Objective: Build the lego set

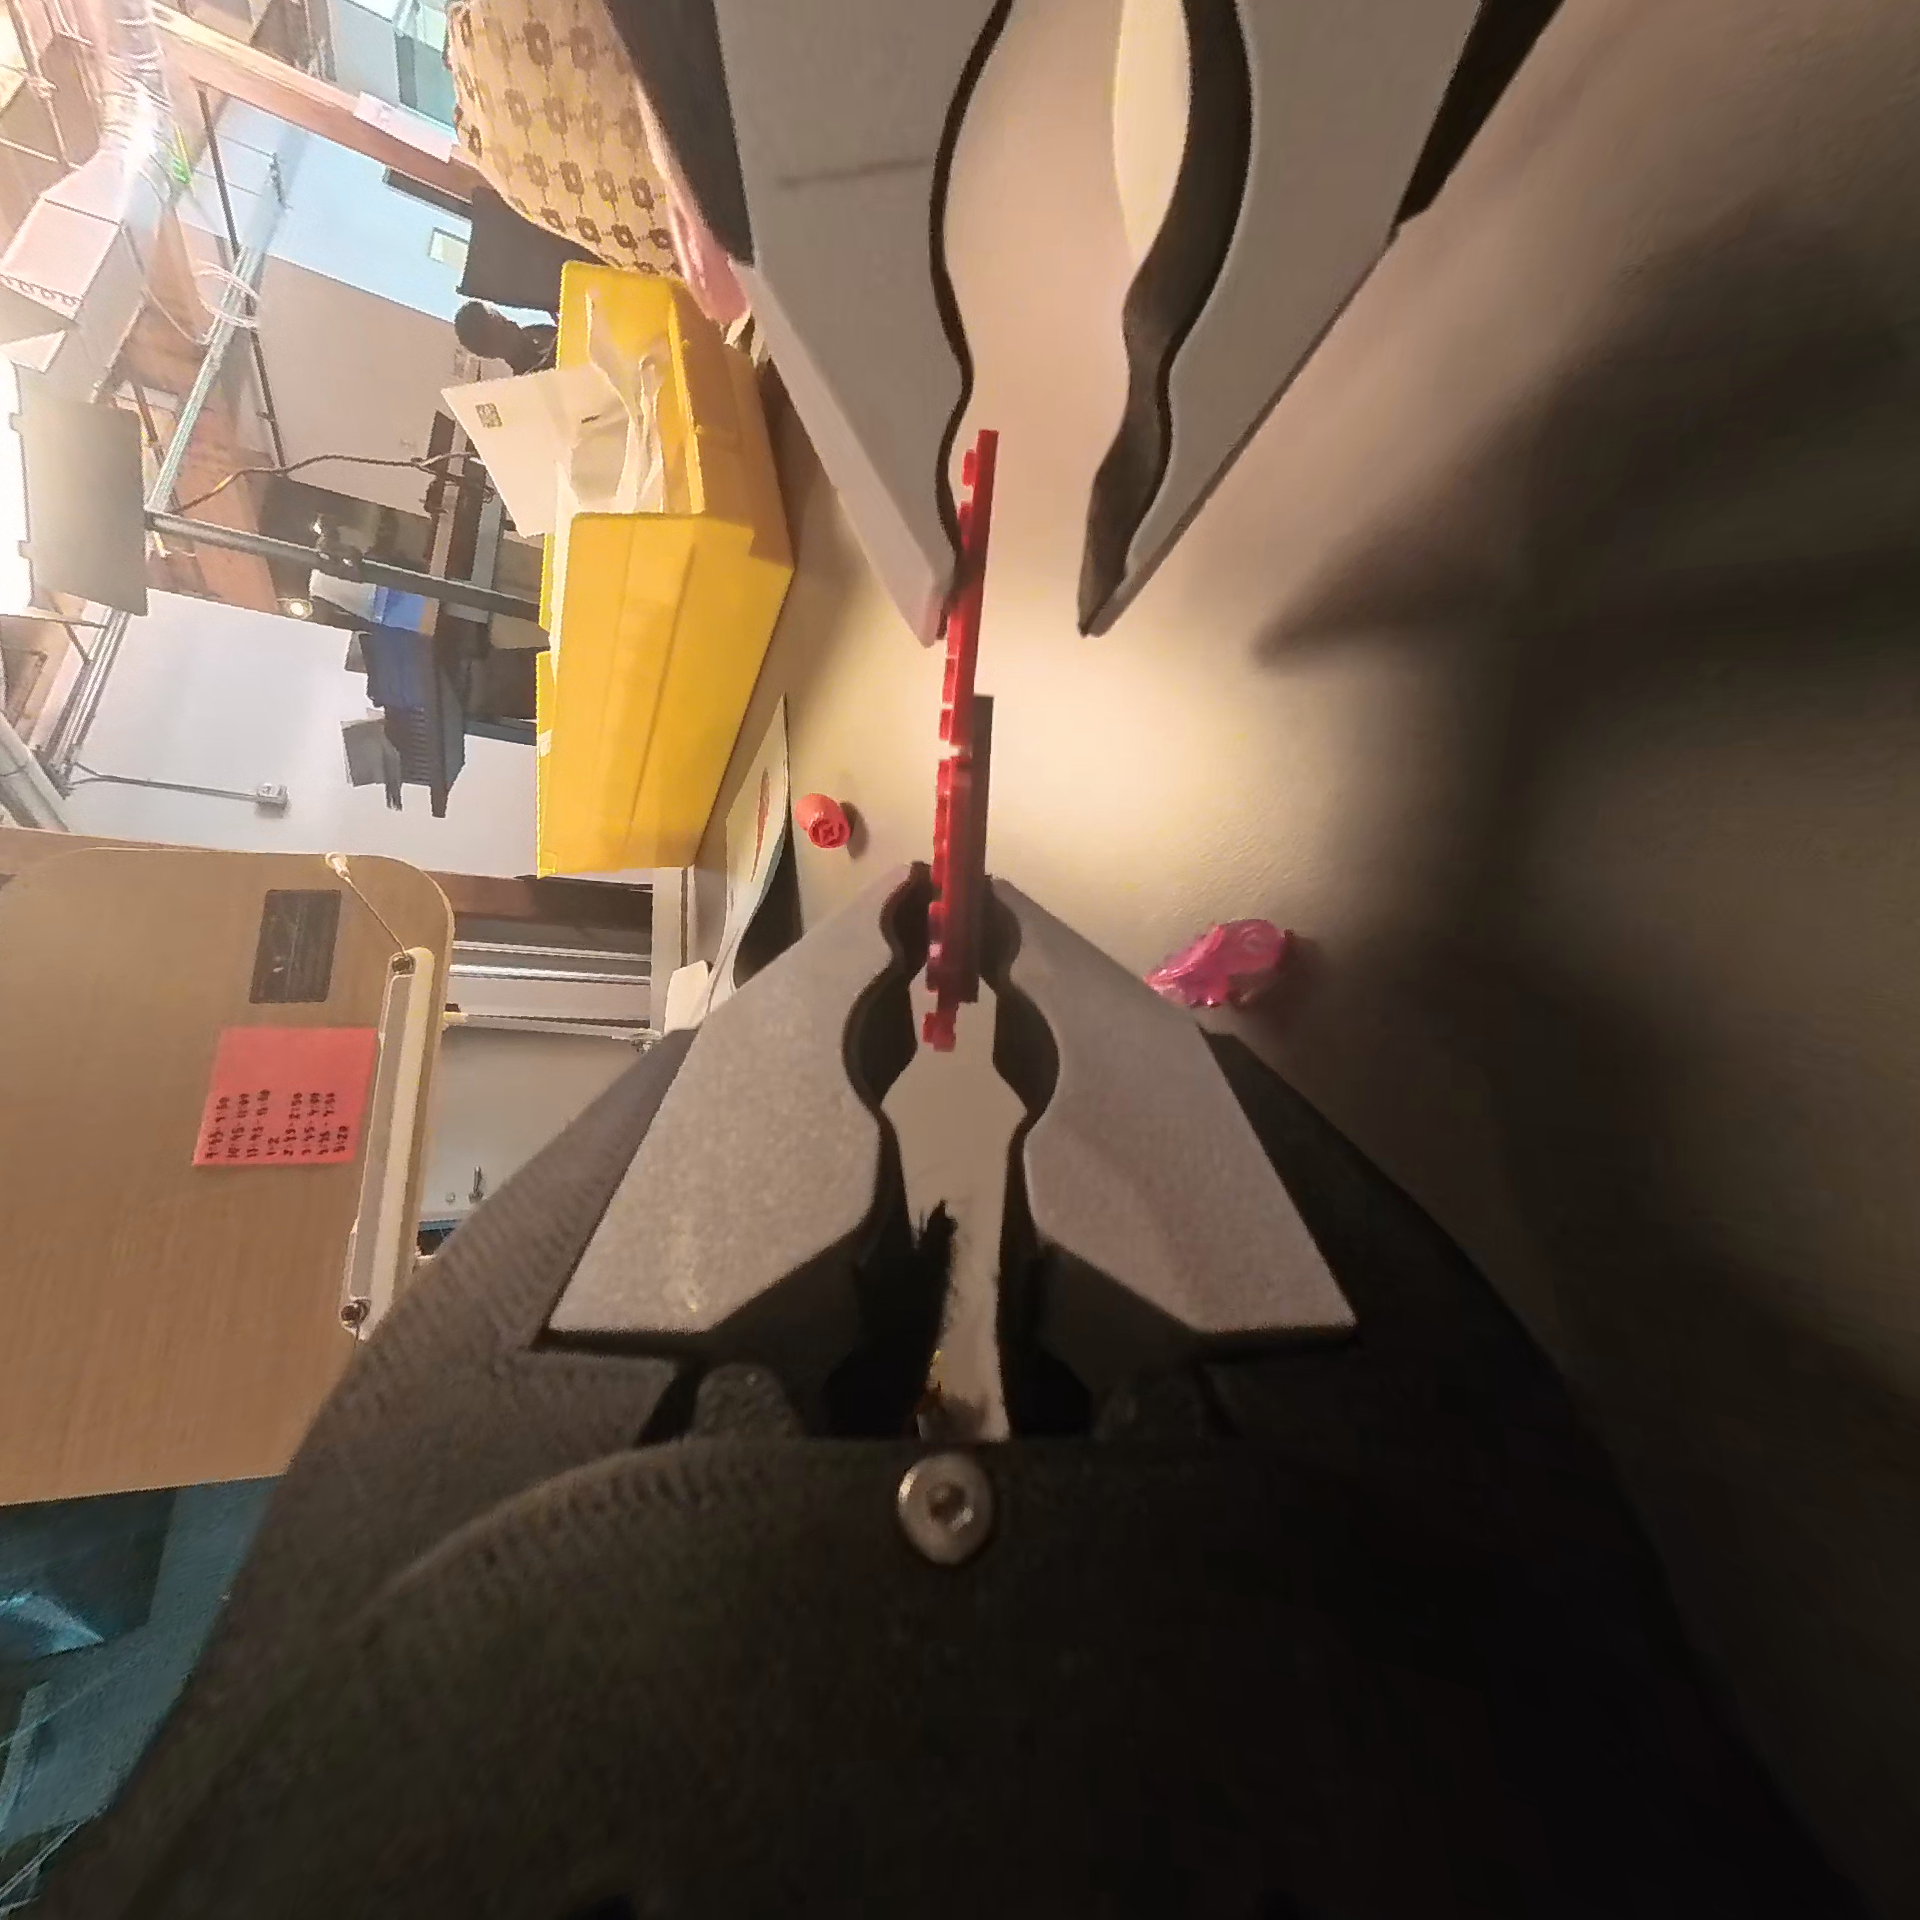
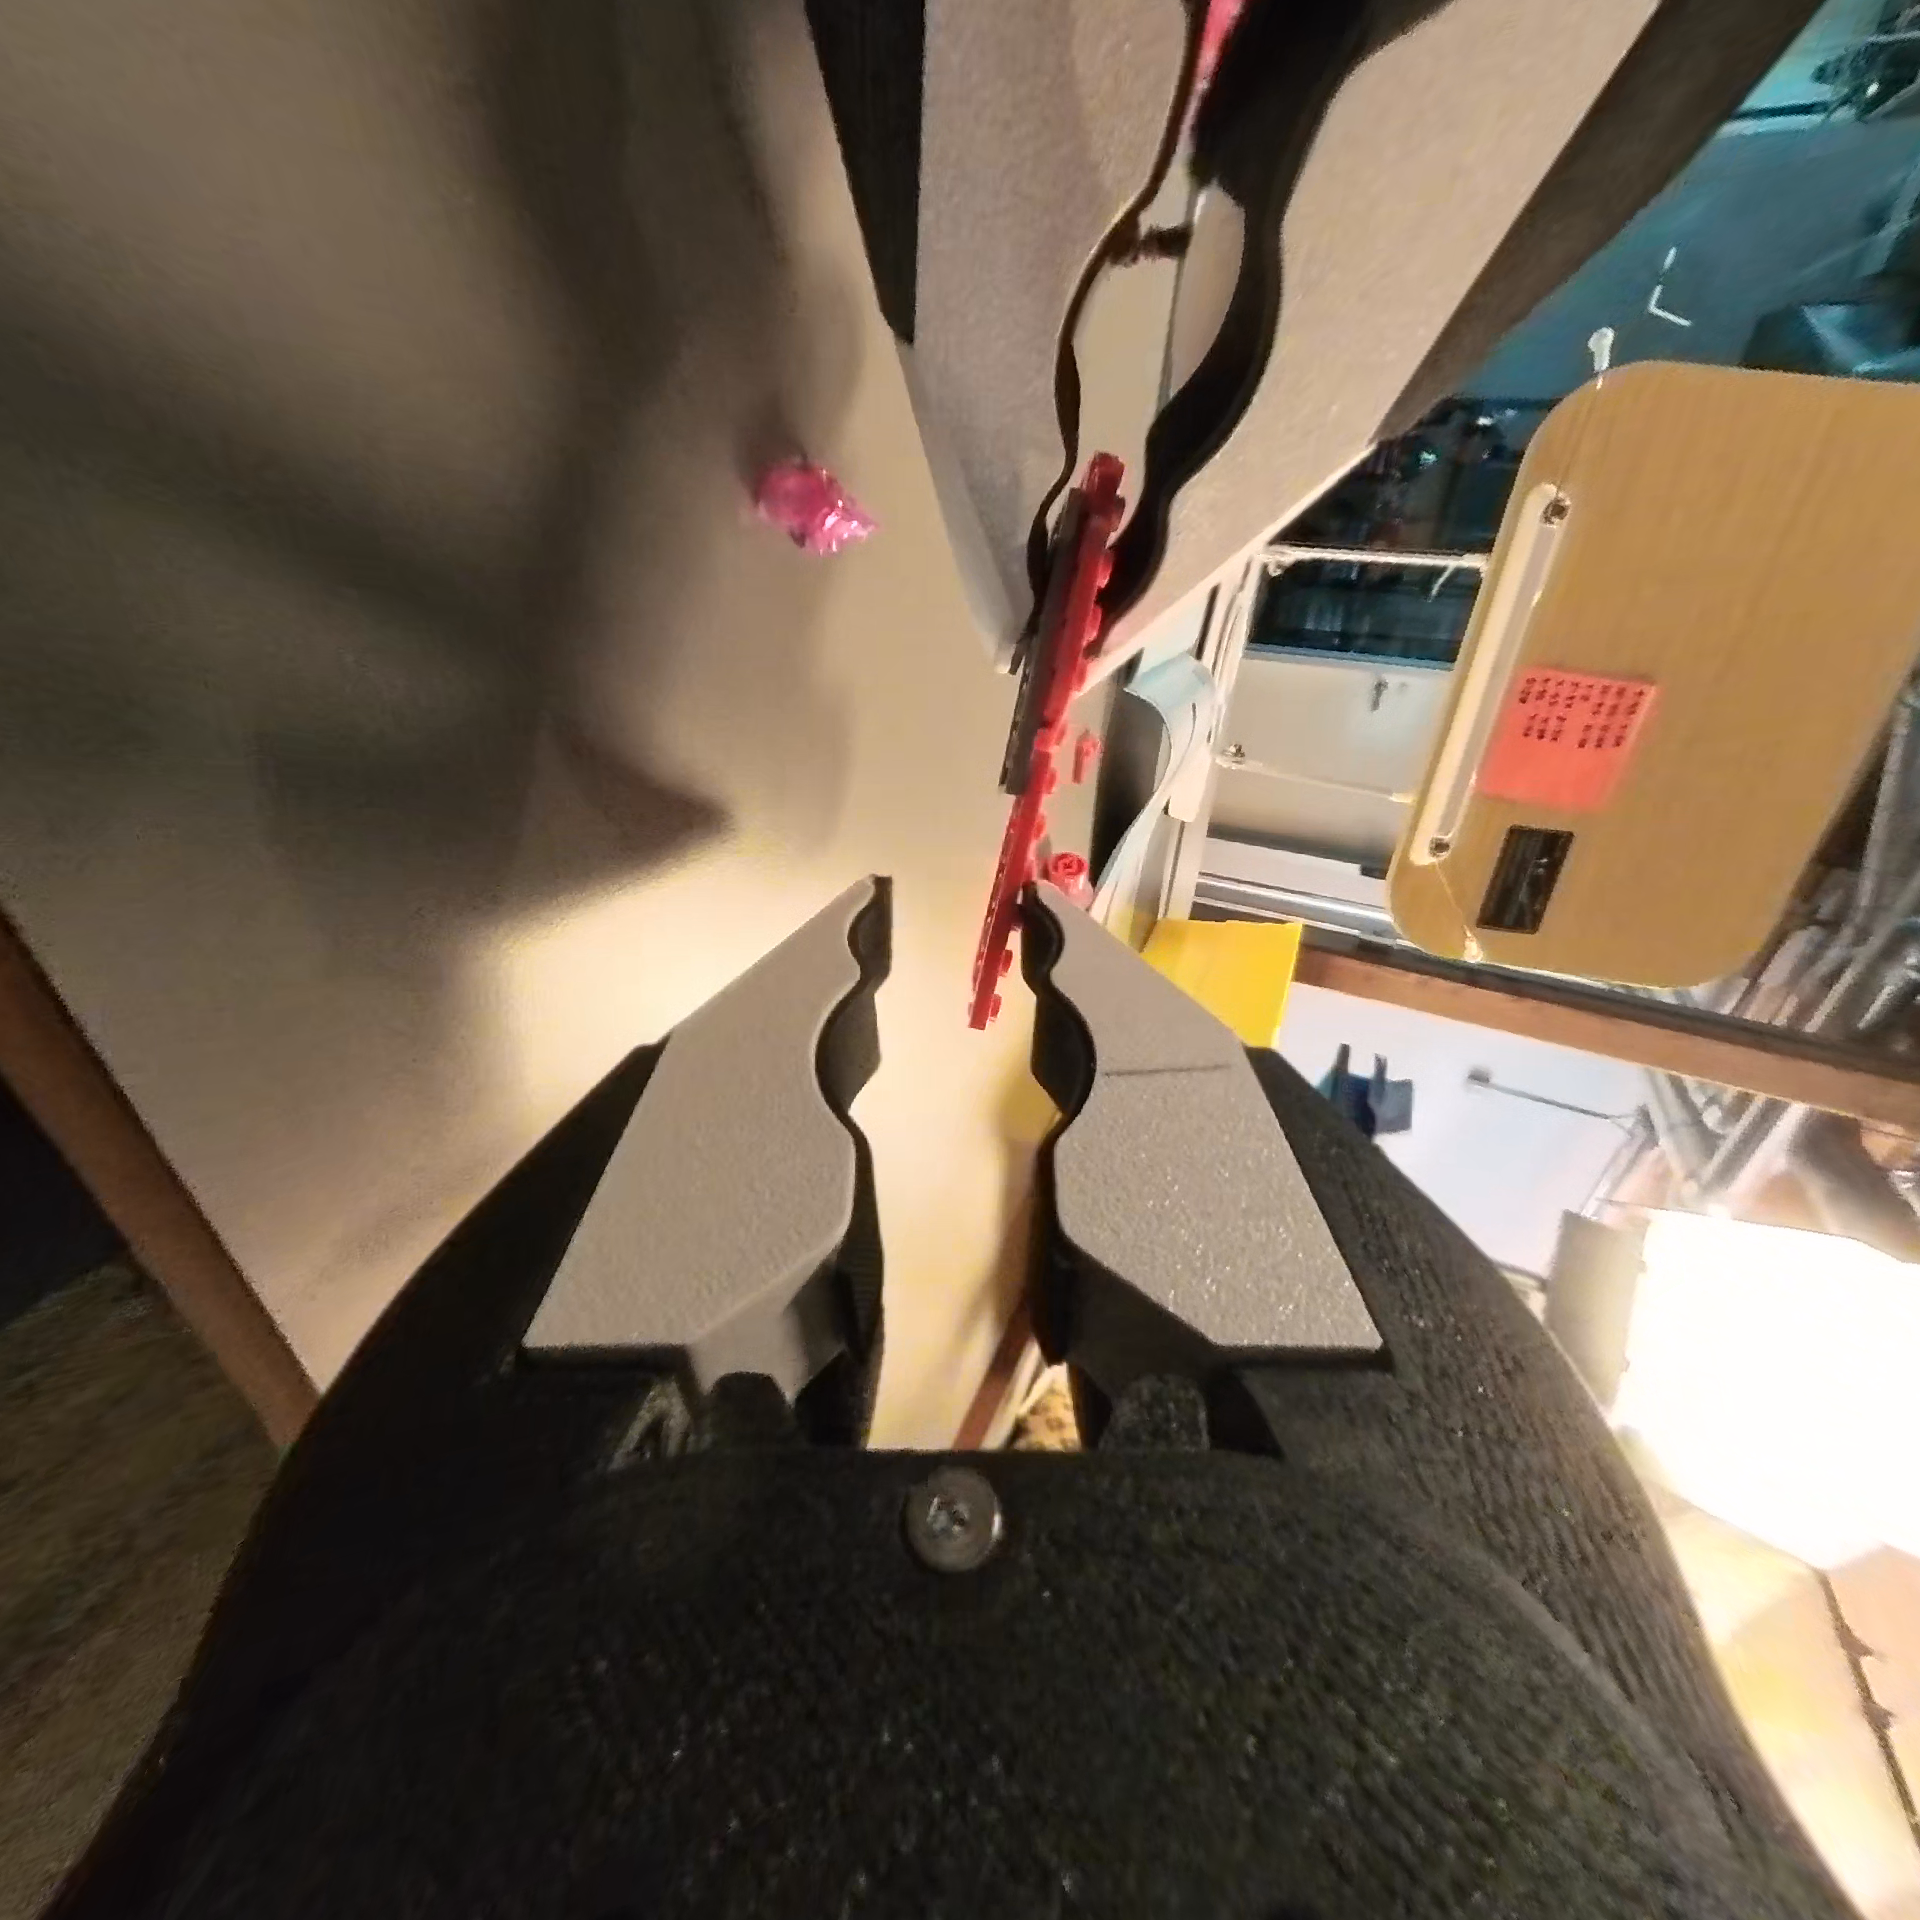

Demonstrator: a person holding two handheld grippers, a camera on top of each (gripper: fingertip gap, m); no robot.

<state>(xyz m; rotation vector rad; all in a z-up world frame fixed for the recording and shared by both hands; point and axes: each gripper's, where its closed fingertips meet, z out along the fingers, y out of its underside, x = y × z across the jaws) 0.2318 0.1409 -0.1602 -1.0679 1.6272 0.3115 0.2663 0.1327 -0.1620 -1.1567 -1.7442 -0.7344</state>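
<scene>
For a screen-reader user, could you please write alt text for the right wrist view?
The right hand-held gripper stands open around one end of a thin red studded plate, which lies against one finger only. The left hand-held gripper, reaching in opposite, clamps the plate's other end. A crumpled pink piece lies on the cream table.

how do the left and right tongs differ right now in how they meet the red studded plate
The left tongs are shut on the red studded plate, a pad on each face. The right tongs stand open: one pad is at the plate, the other clear of it. Both sets are grey with black wavy pads, facing each other along the plate.
</scene>
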